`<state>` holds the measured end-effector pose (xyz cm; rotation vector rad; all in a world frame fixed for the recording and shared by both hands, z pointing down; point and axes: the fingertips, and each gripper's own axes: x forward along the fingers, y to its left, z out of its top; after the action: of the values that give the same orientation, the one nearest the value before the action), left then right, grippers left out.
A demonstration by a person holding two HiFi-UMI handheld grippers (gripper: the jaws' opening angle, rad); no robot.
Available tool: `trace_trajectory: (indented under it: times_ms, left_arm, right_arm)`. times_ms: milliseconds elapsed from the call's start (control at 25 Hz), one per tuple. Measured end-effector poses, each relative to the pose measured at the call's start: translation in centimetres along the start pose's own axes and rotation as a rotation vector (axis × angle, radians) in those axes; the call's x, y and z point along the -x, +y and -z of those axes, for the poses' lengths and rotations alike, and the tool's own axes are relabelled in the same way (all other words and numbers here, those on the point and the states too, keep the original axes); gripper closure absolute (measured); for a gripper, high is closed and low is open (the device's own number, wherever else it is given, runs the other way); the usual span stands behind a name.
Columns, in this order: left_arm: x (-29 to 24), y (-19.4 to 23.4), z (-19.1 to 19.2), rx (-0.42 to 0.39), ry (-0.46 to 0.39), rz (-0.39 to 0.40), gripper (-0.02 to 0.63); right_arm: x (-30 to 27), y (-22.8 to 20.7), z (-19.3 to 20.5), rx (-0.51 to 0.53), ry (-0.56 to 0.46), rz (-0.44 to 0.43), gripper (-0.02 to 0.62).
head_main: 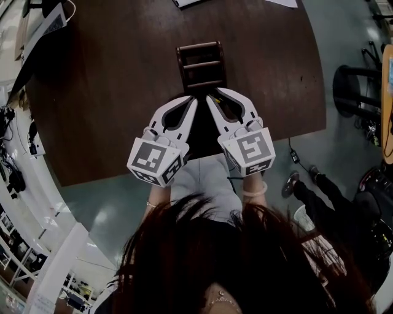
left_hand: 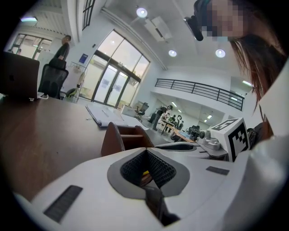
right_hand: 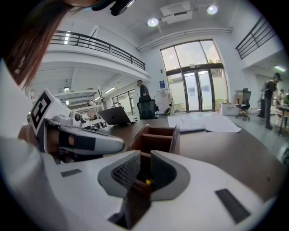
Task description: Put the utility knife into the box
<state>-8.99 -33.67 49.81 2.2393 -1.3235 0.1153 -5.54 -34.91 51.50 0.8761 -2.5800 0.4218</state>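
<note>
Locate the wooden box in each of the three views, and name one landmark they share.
Head view: the wooden box stands upper centre, open side up.
Left gripper view: the box sits just left of centre, at mid height.
Right gripper view: the box sits near centre, slightly below mid height.
Shared landmark: the dark brown table under the box, seen in all three views.

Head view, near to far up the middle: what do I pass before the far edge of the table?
Person's hair → left gripper and right gripper, side by side → wooden box → papers at the far edge of the table.
</note>
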Motion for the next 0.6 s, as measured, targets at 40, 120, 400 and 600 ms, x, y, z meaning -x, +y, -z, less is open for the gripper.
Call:
trace_trajectory:
  times_ms: [40, 120, 400, 600]
  left_arm:
    - [0.1, -0.2, -0.3, -0.004, -0.005, 0.002, 0.606]
    - [0.4, -0.6, -1.0, -0.012, -0.015, 0.005, 0.606]
    - [1.5, -2.9, -4.3, -0.063, -0.064, 0.026, 0.606]
    - [2.4, -4.9, -7.2, -0.118, -0.101, 0.05, 0.605]
  right_arm:
    - [0.3, 0.0, -0.4, 0.004, -0.009, 0.006, 0.537]
    - [0.8, -0.1, -1.4, 0.01, -0.026, 0.02, 0.537]
    - [3.5, 0.4, -4.8, 0.034, -0.082, 0.028, 0.541]
    - [5.7, 0.8, -7.7, 0.06, -0.13, 0.038, 0.563]
